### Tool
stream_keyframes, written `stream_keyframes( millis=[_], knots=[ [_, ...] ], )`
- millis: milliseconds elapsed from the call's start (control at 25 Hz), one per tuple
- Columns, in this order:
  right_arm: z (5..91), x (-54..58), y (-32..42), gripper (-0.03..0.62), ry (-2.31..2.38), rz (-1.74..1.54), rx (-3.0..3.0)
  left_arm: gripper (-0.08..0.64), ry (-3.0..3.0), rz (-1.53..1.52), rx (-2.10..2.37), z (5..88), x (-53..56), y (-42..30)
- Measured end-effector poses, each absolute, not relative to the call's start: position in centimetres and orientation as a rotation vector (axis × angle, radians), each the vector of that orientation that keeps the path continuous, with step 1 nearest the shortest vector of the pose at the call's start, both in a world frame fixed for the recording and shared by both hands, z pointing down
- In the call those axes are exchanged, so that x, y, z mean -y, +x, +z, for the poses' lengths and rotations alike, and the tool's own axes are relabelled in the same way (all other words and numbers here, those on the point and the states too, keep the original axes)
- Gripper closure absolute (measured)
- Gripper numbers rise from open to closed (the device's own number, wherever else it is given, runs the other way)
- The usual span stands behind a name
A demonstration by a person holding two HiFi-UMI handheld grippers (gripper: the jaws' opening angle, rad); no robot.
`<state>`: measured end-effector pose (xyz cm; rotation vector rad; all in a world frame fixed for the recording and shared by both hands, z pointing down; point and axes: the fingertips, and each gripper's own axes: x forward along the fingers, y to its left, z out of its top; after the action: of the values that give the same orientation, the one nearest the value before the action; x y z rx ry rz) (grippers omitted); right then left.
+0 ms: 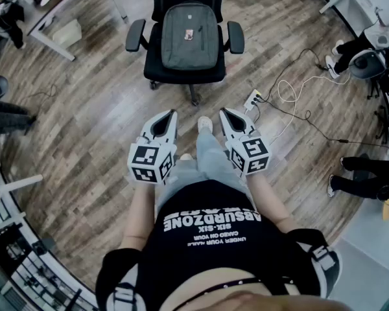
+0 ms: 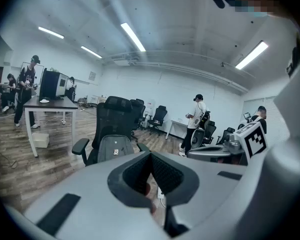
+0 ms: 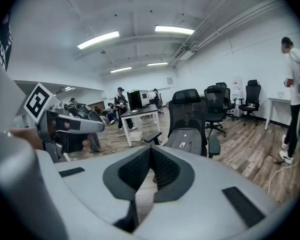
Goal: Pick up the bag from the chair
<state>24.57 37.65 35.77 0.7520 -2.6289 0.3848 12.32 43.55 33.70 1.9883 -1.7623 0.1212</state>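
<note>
Left gripper (image 1: 168,118), right gripper (image 1: 226,116): both closed, empty, angled down toward bag (image 1: 189,36).

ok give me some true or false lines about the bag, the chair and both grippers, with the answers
1. The grey fabric bag rests on the black office chair. True.
2. The left gripper is shut on the bag. False: its jaws are together on nothing, well short of the chair.
3. The right gripper is shut and empty. True.
4. A white power strip lies on the wooden floor to the left of the chair in the head view. False: it lies to the right of the chair.
</note>
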Motion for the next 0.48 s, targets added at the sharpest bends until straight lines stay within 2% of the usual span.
stream_keyframes(
  millis=[480],
  knots=[
    [35.5, -30.7, 23.1, 0.575, 0.728, 0.38, 2.649, 0.545, 1.978, 0.169, 1.744, 34.2, -36.7, 11.3]
  ],
)
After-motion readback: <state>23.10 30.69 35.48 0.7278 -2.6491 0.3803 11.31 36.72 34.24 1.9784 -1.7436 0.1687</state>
